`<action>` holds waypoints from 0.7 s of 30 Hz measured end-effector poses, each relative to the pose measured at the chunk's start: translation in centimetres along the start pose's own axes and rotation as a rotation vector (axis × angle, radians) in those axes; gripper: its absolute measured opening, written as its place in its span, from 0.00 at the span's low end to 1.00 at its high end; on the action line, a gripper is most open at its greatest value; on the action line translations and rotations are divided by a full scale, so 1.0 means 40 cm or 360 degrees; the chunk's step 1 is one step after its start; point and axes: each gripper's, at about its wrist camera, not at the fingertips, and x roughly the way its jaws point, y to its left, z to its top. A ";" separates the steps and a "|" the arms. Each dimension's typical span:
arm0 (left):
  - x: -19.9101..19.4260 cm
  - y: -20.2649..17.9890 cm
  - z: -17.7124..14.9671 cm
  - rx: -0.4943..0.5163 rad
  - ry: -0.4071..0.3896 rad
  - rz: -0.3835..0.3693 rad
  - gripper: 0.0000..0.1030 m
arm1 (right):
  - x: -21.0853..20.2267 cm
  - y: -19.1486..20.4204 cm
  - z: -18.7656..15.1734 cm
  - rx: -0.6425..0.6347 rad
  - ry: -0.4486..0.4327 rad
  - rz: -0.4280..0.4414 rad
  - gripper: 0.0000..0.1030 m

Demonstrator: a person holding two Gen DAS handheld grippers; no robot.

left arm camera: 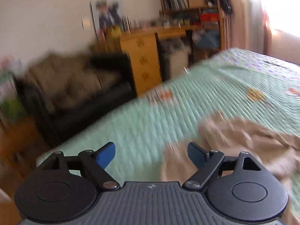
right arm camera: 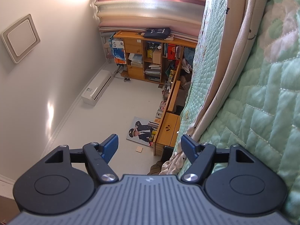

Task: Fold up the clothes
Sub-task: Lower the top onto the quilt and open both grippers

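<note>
A crumpled beige garment (left arm camera: pixel 243 144) lies on the mint-green quilted bed (left arm camera: pixel 187 103), at the lower right of the blurred left wrist view. My left gripper (left arm camera: pixel 151 148) hangs open over the quilt just left of the garment, with nothing between its blue pads. The right wrist view is rolled on its side. There my right gripper (right arm camera: pixel 149 140) stands open and empty beside the bed's edge, with the green quilt (right arm camera: pixel 262 93) and a cream printed fabric (right arm camera: pixel 230 65) along its right side. The beige garment does not show in that view.
Past the bed's far edge stand a black sofa with a brown cushion (left arm camera: pixel 71 86) and a wooden chest of drawers (left arm camera: pixel 142 60). A wooden shelf unit (right arm camera: pixel 150 56) packed with several things, a wall air conditioner (right arm camera: pixel 97 88) and pink curtains (right arm camera: pixel 150 9) fill the room's far end.
</note>
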 end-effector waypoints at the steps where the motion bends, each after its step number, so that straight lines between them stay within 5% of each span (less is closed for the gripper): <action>1: -0.005 0.001 -0.025 -0.0033 0.0037 -0.0063 0.83 | 0.000 0.000 0.000 0.0001 0.0001 0.0002 0.73; 4: -0.018 -0.008 -0.099 -0.0112 0.0119 -0.0211 0.84 | -0.001 0.000 0.001 0.0002 0.0002 0.0007 0.75; 10: 0.031 -0.006 -0.166 -0.0281 0.0154 -0.0157 0.84 | -0.005 0.008 -0.002 0.0004 0.0002 0.0012 0.79; 14: 0.079 -0.028 -0.169 -0.0229 0.0152 -0.0223 0.91 | -0.007 0.042 -0.014 -0.0044 0.0016 -0.0029 0.84; 18: 0.095 -0.062 -0.172 -0.0135 0.0181 -0.0277 0.98 | -0.009 0.153 -0.061 -0.0193 0.0134 -0.0095 0.84; 21: 0.070 -0.043 -0.174 -0.0262 0.0184 -0.0373 0.97 | -0.033 0.286 -0.106 -0.0413 0.0168 -0.0180 0.84</action>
